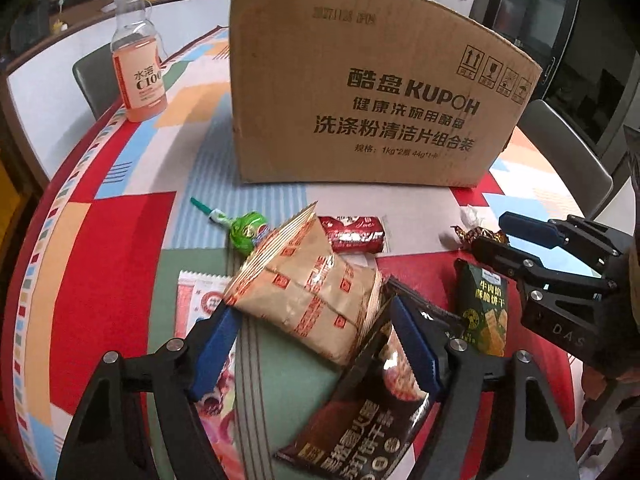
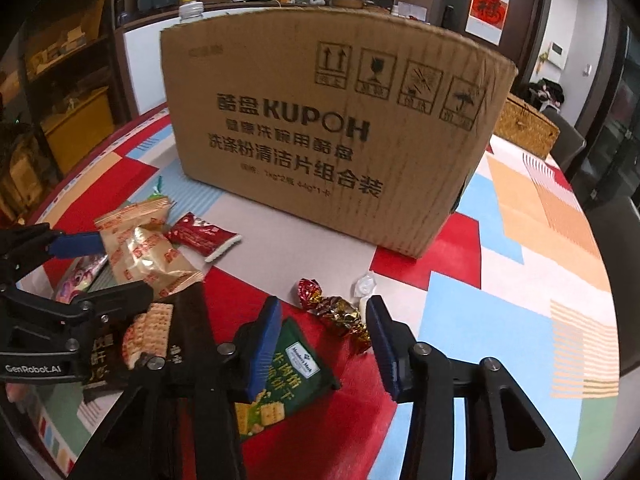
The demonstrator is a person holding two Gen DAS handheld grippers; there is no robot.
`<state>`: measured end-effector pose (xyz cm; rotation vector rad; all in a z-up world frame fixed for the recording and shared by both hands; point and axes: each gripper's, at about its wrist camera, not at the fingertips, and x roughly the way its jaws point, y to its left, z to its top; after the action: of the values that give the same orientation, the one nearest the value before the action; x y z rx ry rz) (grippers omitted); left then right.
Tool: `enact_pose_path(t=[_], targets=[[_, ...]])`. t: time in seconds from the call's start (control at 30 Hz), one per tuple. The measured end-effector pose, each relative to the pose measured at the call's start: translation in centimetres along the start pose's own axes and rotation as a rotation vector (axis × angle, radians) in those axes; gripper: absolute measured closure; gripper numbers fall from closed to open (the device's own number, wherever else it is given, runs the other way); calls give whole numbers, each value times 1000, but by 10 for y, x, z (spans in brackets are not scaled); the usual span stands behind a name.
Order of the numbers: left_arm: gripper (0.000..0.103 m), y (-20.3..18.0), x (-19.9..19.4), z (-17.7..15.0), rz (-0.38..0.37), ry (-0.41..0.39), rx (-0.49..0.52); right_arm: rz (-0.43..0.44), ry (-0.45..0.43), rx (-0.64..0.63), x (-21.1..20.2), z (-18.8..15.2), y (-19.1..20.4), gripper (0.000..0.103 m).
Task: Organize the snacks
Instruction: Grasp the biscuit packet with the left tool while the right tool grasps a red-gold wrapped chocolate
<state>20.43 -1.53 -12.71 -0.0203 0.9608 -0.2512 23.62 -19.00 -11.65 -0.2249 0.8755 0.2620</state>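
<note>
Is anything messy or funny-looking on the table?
Yes. The snacks lie jumbled in front of the cardboard box, not sorted. The tan cracker pack leans tilted across the dark biscuit bag, and a green lollipop pokes out beside it.

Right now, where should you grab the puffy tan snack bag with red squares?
Grip the tan snack bag across its puffy middle, from above on the near side. It lies tilted over the dark cracker packet, and the left gripper already straddles it; the crimped ends look too thin.
</note>
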Motion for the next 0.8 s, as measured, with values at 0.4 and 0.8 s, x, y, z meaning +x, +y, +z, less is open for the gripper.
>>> enact_pose_path(t=[0.4, 0.8], targets=[[43, -6, 16, 10, -18, 17, 16, 61, 40, 40, 18, -4, -11, 71], [68, -11, 13, 12, -37, 4, 33, 91, 44, 72, 18, -7, -15, 84]])
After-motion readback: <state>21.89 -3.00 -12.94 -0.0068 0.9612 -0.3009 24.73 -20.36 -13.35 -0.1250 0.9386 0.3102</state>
